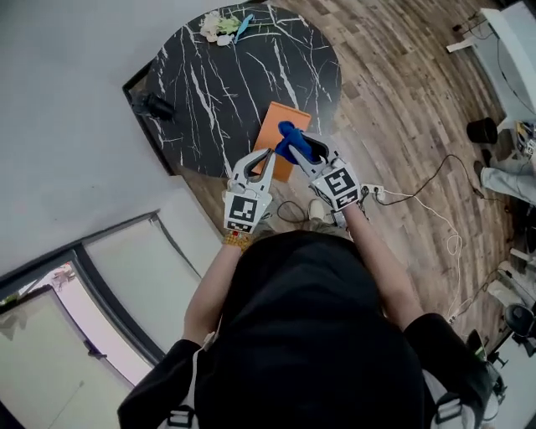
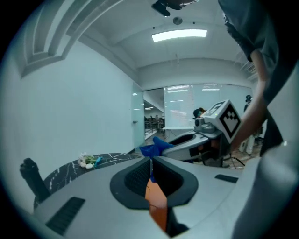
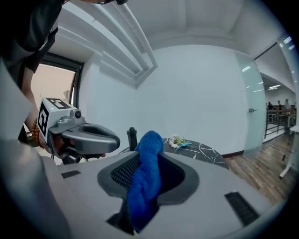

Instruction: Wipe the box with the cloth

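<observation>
Cloth (image 3: 145, 186) clamped in the right gripper (image 3: 149, 158) hangs over the orange box (image 1: 276, 124) at the desk's (image 1: 226, 80) near edge, poised for wiping, while the left gripper (image 2: 150, 172), jaws together, hovers alongside.

The round table (image 1: 209, 92) is black marble with white veins. The box (image 1: 270, 126) is plain orange and the cloth (image 1: 291, 138) deep blue. The 2 grippers, left gripper (image 1: 268, 156) and right gripper (image 1: 301, 152), are pale grey with black ribbed pads (image 2: 138, 177). Each carries a marker cube (image 1: 243, 209) patterned in black-and-white squares. The floor (image 1: 402, 100) is brown wood planking and the wall (image 1: 67, 100) off-white. At the table's far edge are white flowers (image 1: 219, 25).
</observation>
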Motion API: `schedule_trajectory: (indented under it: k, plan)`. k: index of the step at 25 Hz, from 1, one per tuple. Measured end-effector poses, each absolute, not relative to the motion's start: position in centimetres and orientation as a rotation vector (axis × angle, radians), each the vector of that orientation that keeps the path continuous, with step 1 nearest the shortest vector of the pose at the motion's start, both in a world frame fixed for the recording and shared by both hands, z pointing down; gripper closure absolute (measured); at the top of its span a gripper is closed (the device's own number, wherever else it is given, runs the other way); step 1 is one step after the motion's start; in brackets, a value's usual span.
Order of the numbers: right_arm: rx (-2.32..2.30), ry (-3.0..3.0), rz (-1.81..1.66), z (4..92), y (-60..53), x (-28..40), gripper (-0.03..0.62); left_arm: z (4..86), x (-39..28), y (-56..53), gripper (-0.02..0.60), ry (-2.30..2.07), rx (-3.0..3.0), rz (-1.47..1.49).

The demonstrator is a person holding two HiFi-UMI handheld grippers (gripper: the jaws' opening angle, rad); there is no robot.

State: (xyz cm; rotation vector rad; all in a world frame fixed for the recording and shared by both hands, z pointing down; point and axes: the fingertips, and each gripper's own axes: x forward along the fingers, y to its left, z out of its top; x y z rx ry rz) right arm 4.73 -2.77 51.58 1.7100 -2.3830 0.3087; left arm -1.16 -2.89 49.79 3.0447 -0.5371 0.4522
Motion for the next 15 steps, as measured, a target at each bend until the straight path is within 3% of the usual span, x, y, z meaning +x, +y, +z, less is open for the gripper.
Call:
schedule_trajectory:
  k: [7, 15]
  plan:
    - [1.723, -2.184, 0.356, 54.9, -6.9, 5.8, 0.488, 56.4, -3.6, -1.4, 0.482, 0.238, 3.001, 0.820]
    - [1.713, -2.009, 0.521, 59.8, -11.4, 6.7, 0.488, 60.9, -7.3, 0.2, 0.472, 0.732, 2.974, 0.998]
